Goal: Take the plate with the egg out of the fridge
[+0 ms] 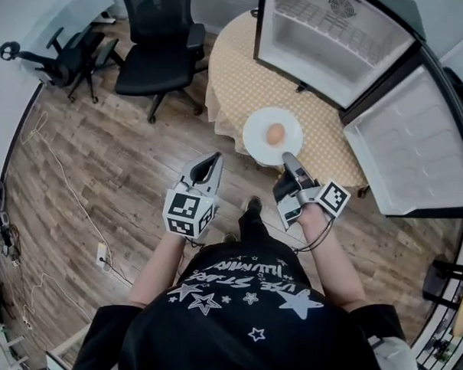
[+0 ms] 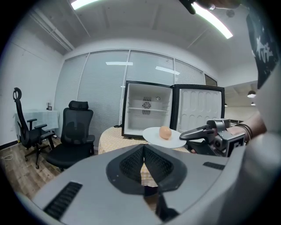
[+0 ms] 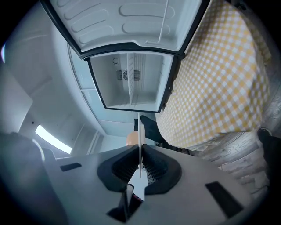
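Observation:
A white plate (image 1: 257, 135) with a brown egg (image 1: 275, 133) on it hangs level above the front edge of the round table, outside the fridge (image 1: 330, 39). My right gripper (image 1: 289, 157) is shut on the plate's near rim. The right gripper view has the plate (image 3: 140, 145) edge-on between the pads, with the egg (image 3: 131, 139) behind it. My left gripper (image 1: 212, 160) is shut on nothing, left of the plate and apart from it. The left gripper view looks over its closed tips (image 2: 143, 147) at the plate (image 2: 153, 134) and egg (image 2: 165, 132).
The small fridge stands on the table (image 1: 236, 73) with its inside bare and its door (image 1: 417, 150) swung wide to the right. A yellow checked cloth (image 3: 219, 79) covers the table. A black office chair (image 1: 157, 54) stands to the left on the wooden floor.

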### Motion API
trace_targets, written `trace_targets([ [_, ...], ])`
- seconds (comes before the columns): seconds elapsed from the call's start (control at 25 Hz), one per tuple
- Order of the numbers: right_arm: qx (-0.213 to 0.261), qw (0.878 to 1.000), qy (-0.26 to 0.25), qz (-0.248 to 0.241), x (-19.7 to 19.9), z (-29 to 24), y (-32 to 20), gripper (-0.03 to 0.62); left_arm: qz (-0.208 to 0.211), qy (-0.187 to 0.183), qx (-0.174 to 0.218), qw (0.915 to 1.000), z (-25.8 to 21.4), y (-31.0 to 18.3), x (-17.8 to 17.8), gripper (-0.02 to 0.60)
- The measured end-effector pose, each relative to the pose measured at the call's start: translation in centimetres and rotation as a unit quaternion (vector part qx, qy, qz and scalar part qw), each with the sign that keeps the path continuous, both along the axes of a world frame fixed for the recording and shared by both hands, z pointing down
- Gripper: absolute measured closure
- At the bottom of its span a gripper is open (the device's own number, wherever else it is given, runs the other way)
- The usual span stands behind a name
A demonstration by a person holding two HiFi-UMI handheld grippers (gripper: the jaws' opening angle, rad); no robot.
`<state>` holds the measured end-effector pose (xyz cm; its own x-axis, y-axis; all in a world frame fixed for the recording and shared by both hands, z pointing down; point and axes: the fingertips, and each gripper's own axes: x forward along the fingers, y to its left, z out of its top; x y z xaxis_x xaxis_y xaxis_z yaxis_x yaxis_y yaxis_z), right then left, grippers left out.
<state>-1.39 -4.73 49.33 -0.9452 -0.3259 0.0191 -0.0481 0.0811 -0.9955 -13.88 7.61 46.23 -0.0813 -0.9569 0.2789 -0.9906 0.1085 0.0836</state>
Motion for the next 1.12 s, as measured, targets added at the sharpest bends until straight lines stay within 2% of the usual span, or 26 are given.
trace_targets([
  [0.24,0.009,1.000,0.000,0.005,1.9,-1.0,3.1,0.556,0.006,-0.003,0.016,0.9998,-1.1,2.9,1.5,0.575],
  [0.48,0.021,1.000,0.000,0.023,6.2,-1.3,7.8,0.556,0.024,-0.001,0.033,0.9992,-1.0,6.9,5.1,0.575],
  [0.8,0.023,0.999,0.014,0.036,7.4,-1.9,8.9,0.556,0.047,0.009,0.027,0.9985,-0.7,7.4,5.9,0.575],
  [1.12,0.029,0.999,0.003,0.016,6.7,-2.9,9.6,0.556,0.024,0.012,0.031,0.9992,-1.1,8.3,5.6,0.575],
])
